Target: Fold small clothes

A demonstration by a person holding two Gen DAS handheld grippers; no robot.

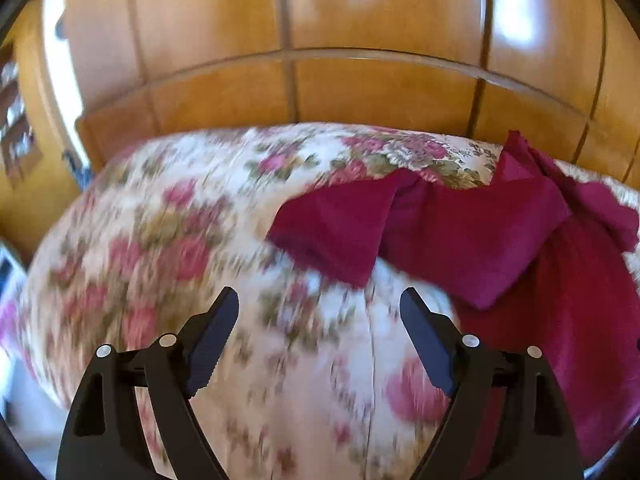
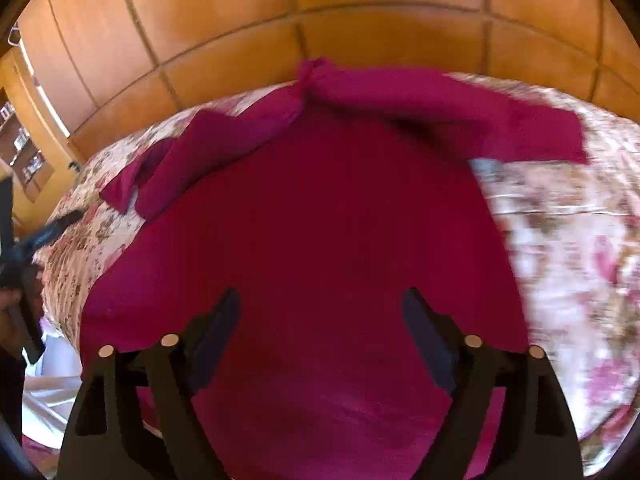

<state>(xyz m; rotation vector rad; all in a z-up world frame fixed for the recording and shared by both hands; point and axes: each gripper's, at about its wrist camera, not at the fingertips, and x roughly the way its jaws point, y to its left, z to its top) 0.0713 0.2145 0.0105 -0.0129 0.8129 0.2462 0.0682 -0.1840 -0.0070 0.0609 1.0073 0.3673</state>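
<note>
A dark magenta long-sleeved garment (image 2: 320, 220) lies spread on a floral bedspread (image 2: 568, 240). In the right wrist view its body fills the middle and its two sleeves reach left and right at the far end. My right gripper (image 2: 320, 304) is open and empty above the garment's body. In the left wrist view the garment (image 1: 500, 248) lies to the right, with one sleeve end (image 1: 332, 236) pointing left. My left gripper (image 1: 318, 304) is open and empty over the bare bedspread (image 1: 160, 240), just short of that sleeve.
A wooden panelled wardrobe (image 1: 360, 40) stands right behind the bed. The left gripper shows at the left edge of the right wrist view (image 2: 48, 232). White fabric (image 2: 48, 392) hangs below the bed's left side. Shelves (image 1: 16, 120) are at far left.
</note>
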